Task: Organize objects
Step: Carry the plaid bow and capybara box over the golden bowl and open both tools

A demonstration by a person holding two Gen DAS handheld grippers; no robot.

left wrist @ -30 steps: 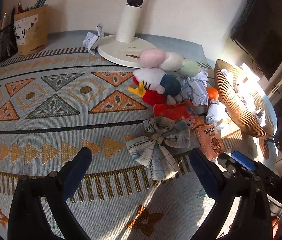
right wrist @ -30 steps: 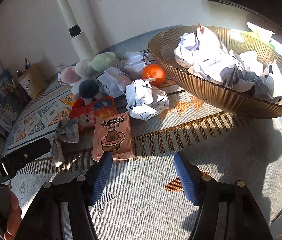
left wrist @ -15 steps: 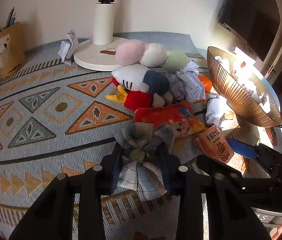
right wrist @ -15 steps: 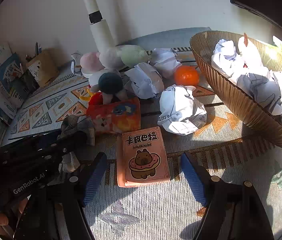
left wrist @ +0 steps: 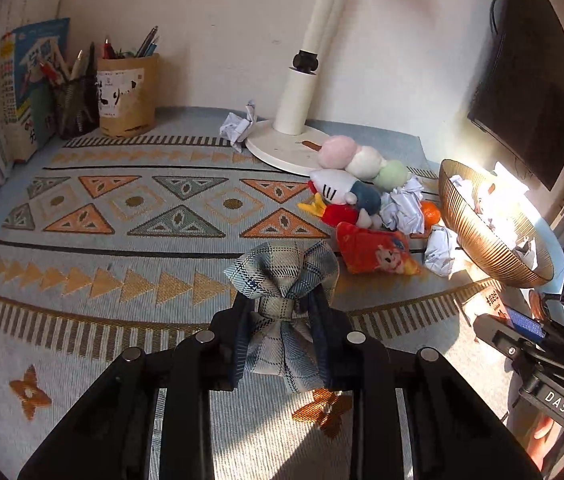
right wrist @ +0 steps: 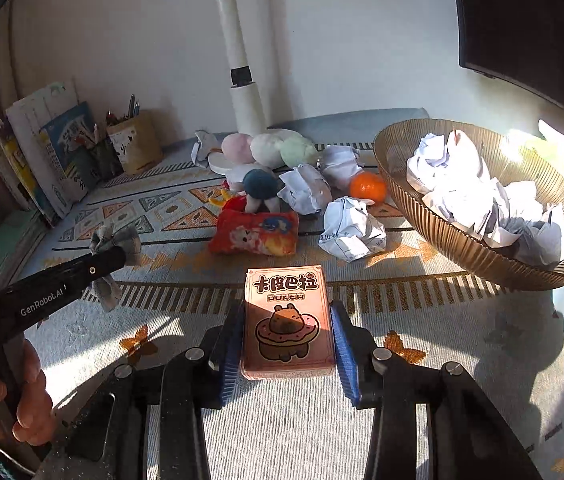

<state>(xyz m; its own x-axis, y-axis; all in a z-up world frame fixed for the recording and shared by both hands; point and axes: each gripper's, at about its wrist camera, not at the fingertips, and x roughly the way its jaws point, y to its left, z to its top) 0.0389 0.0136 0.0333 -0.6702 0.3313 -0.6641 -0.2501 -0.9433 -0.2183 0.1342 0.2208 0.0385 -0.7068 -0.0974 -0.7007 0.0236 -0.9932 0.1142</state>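
The left gripper (left wrist: 282, 316) is pinching the plaid bow (left wrist: 282, 280) at its knot, probably because the band is the one firm part of a floppy thing, so loops and tails are hanging free on either side of the pads. The bow is sitting just above the rug (left wrist: 122, 208), in front of the pile of toys and crumpled paper. The right gripper (right wrist: 287, 344) is closing its jaws on the card box (right wrist: 286, 320), with the blue pads pressing its two long sides; taking it across the narrow width is likely keeping the flat box from twisting. The box is sitting near the front of the rug, clear of the red pouch (right wrist: 256, 236) and the paper ball (right wrist: 351, 232) behind it. The left view is showing the knot grip closely, yet of the box it is catching only a sunlit corner beside the bowl (left wrist: 481, 240). The right view is showing the whole box face and the paper filling the bowl, and it is also catching the left gripper from the side, with the bow drooping from its tip and a hand (right wrist: 14, 396) around its handle.
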